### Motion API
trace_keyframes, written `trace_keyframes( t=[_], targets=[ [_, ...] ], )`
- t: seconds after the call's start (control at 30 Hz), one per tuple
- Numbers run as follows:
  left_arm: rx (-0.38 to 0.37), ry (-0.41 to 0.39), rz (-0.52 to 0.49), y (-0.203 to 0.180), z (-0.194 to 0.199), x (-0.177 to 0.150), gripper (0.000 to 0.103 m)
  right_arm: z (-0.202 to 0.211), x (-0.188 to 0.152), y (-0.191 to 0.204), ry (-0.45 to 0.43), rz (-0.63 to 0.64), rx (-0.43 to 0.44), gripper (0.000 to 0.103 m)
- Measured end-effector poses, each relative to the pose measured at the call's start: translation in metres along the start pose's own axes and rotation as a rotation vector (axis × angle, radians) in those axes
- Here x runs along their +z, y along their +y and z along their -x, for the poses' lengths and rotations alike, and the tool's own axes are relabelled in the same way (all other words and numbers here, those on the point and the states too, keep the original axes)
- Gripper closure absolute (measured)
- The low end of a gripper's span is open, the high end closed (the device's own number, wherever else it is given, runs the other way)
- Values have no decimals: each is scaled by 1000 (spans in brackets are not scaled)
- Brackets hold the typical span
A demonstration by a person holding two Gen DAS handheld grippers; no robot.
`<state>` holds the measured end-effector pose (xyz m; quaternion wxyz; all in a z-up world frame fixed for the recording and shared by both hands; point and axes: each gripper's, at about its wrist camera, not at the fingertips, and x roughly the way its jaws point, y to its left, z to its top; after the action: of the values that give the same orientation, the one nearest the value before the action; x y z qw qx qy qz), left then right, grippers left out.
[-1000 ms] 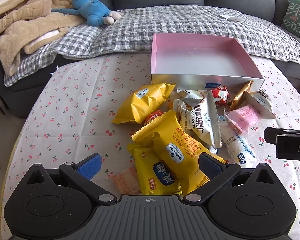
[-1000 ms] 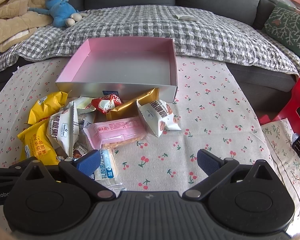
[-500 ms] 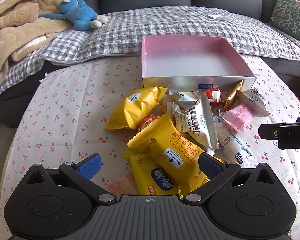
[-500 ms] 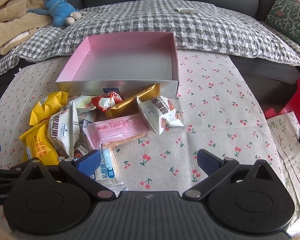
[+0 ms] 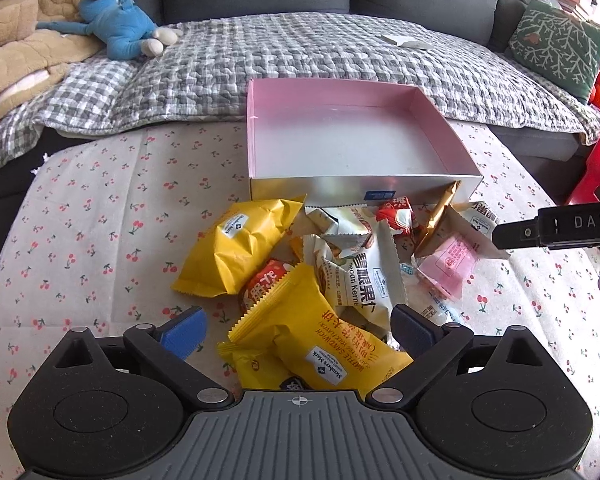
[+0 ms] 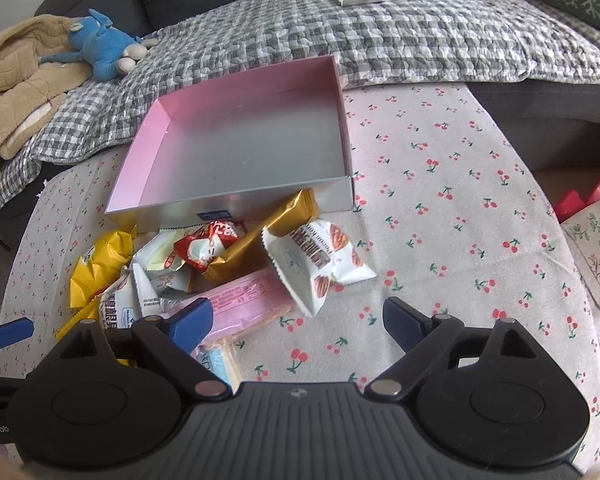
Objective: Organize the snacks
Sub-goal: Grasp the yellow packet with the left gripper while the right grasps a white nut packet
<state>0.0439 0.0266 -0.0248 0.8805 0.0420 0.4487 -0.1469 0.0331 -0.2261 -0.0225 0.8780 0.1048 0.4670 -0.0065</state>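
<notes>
A shallow box, pink inside and silver outside [image 5: 364,184] [image 6: 260,200], stands empty on the cherry-print table. Several snack packets lie heaped against its near wall. My left gripper [image 5: 298,328] hangs over the heap's near end, its jaws closing around a yellow waffle-sandwich packet [image 5: 320,340] without touching it. A second yellow packet [image 5: 240,248] and a white pecan packet [image 5: 364,276] lie beyond. My right gripper [image 6: 298,320] is also closing. Its left finger overlaps a pink wafer packet [image 6: 244,304], with a white pecan packet [image 6: 316,264] and a gold bar [image 6: 268,240] ahead.
Behind the table runs a grey sofa with a checked quilt [image 5: 300,60], a blue plush toy [image 5: 116,28], a beige blanket [image 5: 16,52] and a green cushion [image 5: 560,48]. A red stool [image 5: 596,160] stands at the right. Bare cloth [image 6: 460,220] lies right of the heap.
Both grippers have drawn nearer the heap and their jaws have narrowed a little. The right view has rolled, so the box now looks tilted.
</notes>
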Motion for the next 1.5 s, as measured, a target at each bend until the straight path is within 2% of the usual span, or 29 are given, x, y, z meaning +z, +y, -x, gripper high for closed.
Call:
trace_keyframes(
  t=[0.07,0.23,0.33,0.47,0.7,0.93,1.03,1.07,1.13,1.17,1.27,1.4,1.5],
  targets=[
    [-18,12,9,0,-1,3,16,0,8,-7,-4,0,-13,15],
    [-54,37,19,-1,2,6,27,-7,18,-24,24,-57,0,20],
    [-81,89,37,-3,-4,4,35,-14,21,-27,47,-88,22,22],
    [-51,113,51,-4,-12,-1,39,-26,26,-25,70,-119,35,24],
    [-51,140,112,-1,-23,-9,38,-50,25,-24,123,-137,40,31],
    [-37,126,104,-9,-25,-17,37,-54,26,-24,90,-121,31,26],
    [-28,107,110,-10,-24,-18,41,-56,26,-23,72,-107,24,27],
    [-22,93,116,-11,-23,-19,51,-56,26,-22,66,-104,24,29],
    [-27,82,131,-10,-22,-21,56,-55,26,-22,51,-101,20,32],
    [-25,76,136,-10,-21,-21,58,-54,25,-22,46,-96,16,39],
    [-21,63,139,-9,-18,-22,60,-51,25,-22,34,-90,17,44],
    [-28,54,141,-8,-14,-22,62,-47,23,-23,32,-93,39,61],
    [-33,43,142,-7,-9,-22,63,-43,21,-22,23,-87,44,65]
  ],
)
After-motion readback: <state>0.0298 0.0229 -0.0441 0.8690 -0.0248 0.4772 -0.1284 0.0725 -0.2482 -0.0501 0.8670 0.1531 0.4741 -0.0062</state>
